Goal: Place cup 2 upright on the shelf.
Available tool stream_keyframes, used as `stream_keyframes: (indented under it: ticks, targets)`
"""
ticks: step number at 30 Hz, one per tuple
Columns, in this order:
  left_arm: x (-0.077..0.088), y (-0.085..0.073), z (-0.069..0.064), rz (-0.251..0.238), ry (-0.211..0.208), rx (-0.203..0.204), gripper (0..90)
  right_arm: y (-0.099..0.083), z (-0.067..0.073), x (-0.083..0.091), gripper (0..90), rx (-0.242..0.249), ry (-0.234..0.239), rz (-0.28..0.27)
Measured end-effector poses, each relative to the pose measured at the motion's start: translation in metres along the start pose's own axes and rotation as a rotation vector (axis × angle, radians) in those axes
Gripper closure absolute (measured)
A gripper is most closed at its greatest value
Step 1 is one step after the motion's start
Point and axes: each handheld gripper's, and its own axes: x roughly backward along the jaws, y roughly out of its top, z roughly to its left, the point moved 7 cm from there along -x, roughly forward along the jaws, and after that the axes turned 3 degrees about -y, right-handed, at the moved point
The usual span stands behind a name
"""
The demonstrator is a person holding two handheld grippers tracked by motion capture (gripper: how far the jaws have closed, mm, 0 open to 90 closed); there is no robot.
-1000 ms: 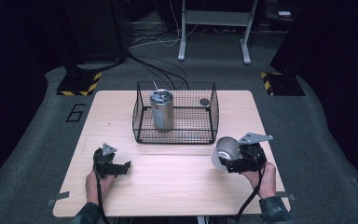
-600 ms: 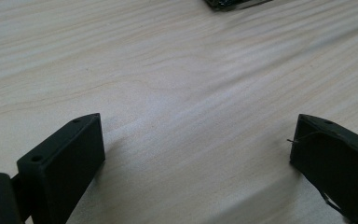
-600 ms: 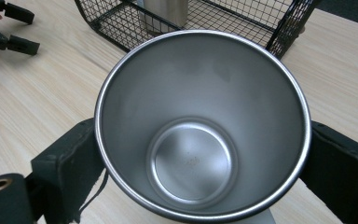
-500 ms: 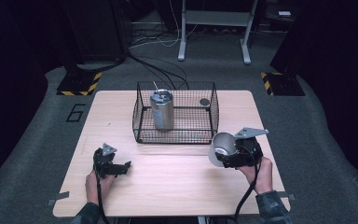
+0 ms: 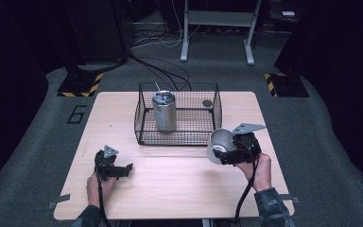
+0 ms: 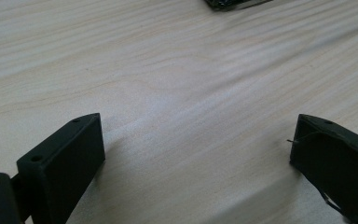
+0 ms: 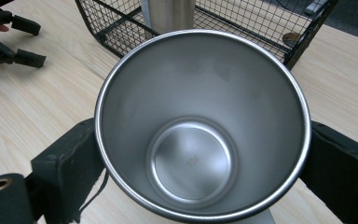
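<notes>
Raised toward the basket (image 5: 177, 116), right gripper (image 5: 227, 150) fingers clasp the cup (image 7: 200, 126), empty inside; left gripper (image 5: 116, 170) fingers wide

1. One desk (image 5: 179, 189), of pale wood.
2. One black wire basket (image 5: 178, 137) on the desk.
3. Two steel vessels: one tall tumbler (image 5: 164, 111) upright inside the basket, and one cup (image 7: 200, 126) between the jaws of the right claw (image 5: 229, 150), its mouth facing that claw's camera.
4. One small dark round object (image 5: 207, 102) in the basket's far right corner; too small to tell what it is.
5. Two claws: the right one and the left claw (image 5: 123, 169), whose jaws stand wide apart with nothing between them.
6. Two hands, one on each claw.
</notes>
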Motion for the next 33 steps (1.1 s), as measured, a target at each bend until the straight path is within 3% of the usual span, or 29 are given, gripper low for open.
stream_keyframes:
  ticks: [20,33]
  targets:
    - [0.0,0.0,0.0,0.006,-0.002,-0.007,2.6,0.04,0.002,0.0,6.2,0.002,0.023,-0.015]
    - [0.0,0.0,-0.001,0.004,-0.002,-0.003,2.6,0.064,0.005,-0.013,6.2,0.02,0.037,-0.005]
